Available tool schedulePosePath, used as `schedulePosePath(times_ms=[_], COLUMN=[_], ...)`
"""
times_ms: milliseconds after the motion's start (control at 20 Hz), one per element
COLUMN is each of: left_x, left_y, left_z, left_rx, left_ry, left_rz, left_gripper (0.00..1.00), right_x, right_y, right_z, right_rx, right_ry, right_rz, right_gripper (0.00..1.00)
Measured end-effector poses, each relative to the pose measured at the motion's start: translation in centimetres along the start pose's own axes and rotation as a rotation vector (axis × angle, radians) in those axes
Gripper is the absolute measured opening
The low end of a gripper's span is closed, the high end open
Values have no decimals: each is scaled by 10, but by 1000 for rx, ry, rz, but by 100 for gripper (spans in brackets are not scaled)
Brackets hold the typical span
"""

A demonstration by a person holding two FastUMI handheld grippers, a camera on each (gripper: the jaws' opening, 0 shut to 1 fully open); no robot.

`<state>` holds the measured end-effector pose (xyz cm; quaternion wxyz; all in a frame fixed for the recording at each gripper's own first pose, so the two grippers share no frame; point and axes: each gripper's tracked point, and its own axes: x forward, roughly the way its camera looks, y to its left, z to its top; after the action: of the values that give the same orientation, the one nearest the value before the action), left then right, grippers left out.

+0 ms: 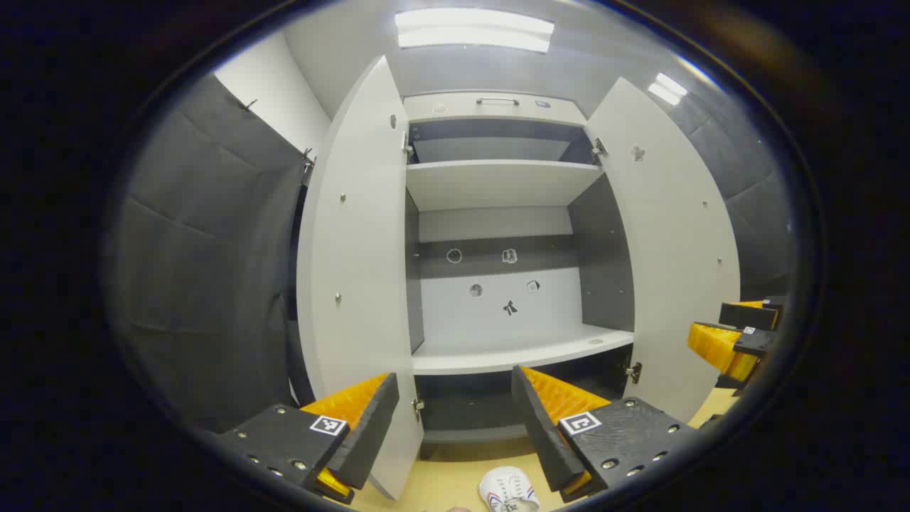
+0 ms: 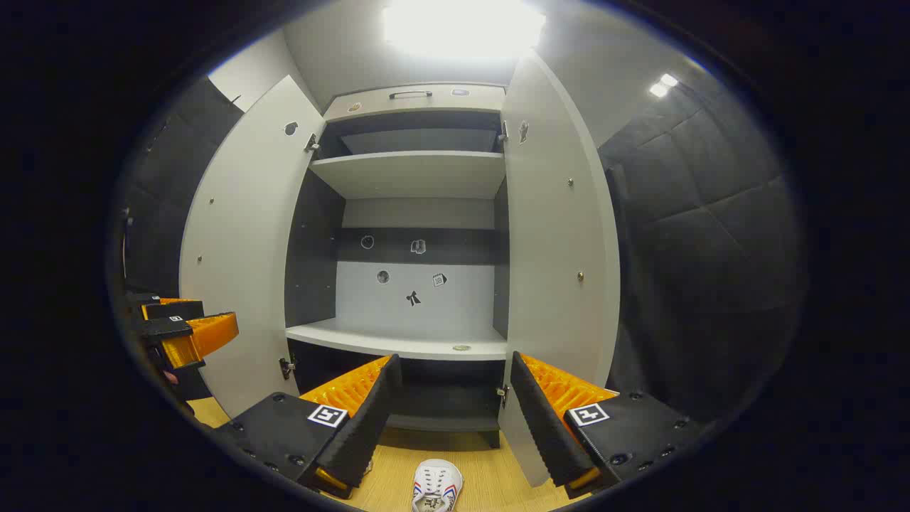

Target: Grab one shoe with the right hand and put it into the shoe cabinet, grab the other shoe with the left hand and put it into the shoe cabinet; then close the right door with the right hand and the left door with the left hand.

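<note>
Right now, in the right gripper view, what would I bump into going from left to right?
The other gripper → the cabinet's left door → the open shelves with the white shoe on the floor below → the right door → the padded dark wall.

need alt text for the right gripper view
An open shoe cabinet stands ahead, both doors swung wide and its shelves bare. The right gripper is open above a white shoe on the wooden floor.
</note>
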<state>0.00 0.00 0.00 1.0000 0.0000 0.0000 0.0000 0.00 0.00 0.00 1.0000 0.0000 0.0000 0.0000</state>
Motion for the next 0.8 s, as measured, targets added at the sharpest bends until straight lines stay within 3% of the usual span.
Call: schedulePosePath(times_ms=[450, 800], left_x=[-2, -4], left_y=[6, 9], left_z=[-2, -5], left_rx=[0, 3], left_ry=[0, 7], left_rz=[8, 15], left_gripper=[93, 93], right_x=[-1, 2], right_y=[7, 16], right_z=[-3, -12], right_rx=[2, 11], right_ry=[6, 29], right_rz=[6, 14], right_gripper=[94, 97])
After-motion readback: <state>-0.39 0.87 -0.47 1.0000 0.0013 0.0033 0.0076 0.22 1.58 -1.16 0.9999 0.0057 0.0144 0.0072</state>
